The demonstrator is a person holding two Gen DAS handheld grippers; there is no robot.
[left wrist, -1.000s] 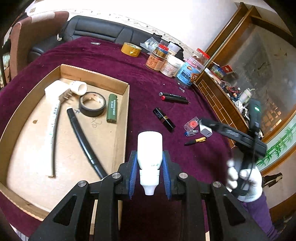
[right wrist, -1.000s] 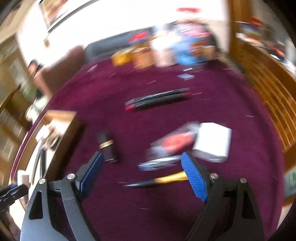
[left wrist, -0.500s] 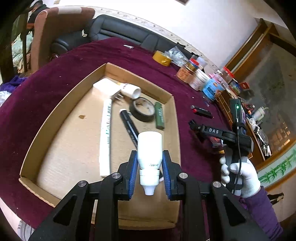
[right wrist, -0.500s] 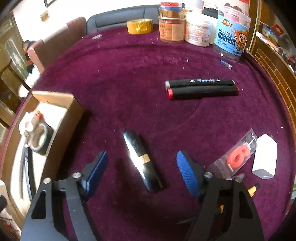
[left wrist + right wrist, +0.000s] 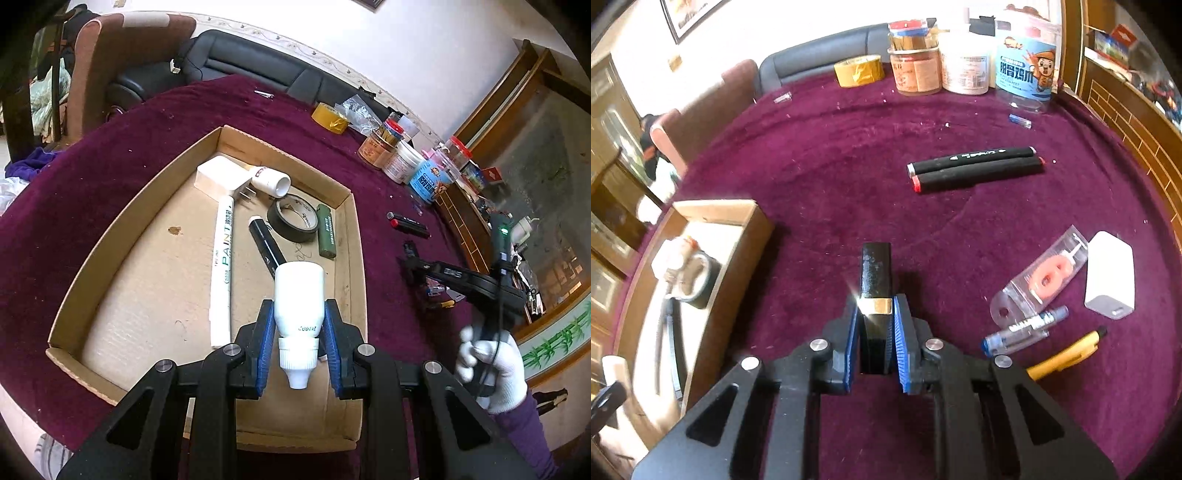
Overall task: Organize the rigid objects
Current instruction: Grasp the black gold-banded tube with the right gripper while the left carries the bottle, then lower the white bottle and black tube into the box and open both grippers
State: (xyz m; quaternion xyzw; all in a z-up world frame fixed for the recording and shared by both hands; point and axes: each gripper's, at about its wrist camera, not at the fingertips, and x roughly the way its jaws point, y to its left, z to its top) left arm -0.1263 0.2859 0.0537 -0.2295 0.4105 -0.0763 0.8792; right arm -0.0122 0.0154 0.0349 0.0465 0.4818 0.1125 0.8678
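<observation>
Left tongs [image 5: 298, 341] clamped, angled downward; right tongs [image 5: 875, 341] just closed, gripped by a white-gloved hand [image 5: 493, 363]

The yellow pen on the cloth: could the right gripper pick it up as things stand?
Probably not yet. The right gripper is shut on a black tube, so its jaws are full. The yellow pen itself lies uncovered beside it.

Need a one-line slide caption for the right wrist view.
Right hand-held gripper shut on black gold-banded rectangular tube on the purple velvet tablecloth.

White bottle [image 5: 299, 295] cap-down over box [image 5: 110, 229]; black tube [image 5: 875, 280] (gold band), prob. lipstick, on cloth.
</observation>
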